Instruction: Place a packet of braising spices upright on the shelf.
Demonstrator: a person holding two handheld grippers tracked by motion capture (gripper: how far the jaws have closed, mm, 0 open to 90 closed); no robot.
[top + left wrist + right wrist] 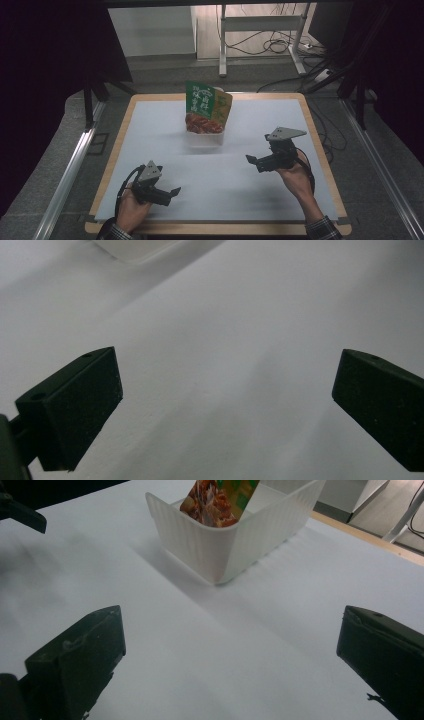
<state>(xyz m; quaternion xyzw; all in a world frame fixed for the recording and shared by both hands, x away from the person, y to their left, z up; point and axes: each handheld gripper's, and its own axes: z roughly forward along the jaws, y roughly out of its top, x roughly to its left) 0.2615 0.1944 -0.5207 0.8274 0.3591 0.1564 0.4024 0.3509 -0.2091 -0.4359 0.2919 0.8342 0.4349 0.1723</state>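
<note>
A green and orange food packet [206, 107] stands upright in a small white ribbed bin [205, 138] at the middle back of the table. In the right gripper view the bin [225, 545] sits ahead with the packet [217, 500] poking out of it. My left gripper [170, 194] rests low at the front left, jaws pointing right, open and empty [227, 365]. At the right of the table my right gripper [255, 164] points left toward the bin, open and empty [230, 625]. Both are well apart from the bin.
The white table top [240, 120] has a wooden rim [315, 135]. A corner of the bin [135, 247] shows at the top of the left gripper view. Part of the left gripper [20, 510] is at the top left of the right gripper view. Dark curtains flank the table.
</note>
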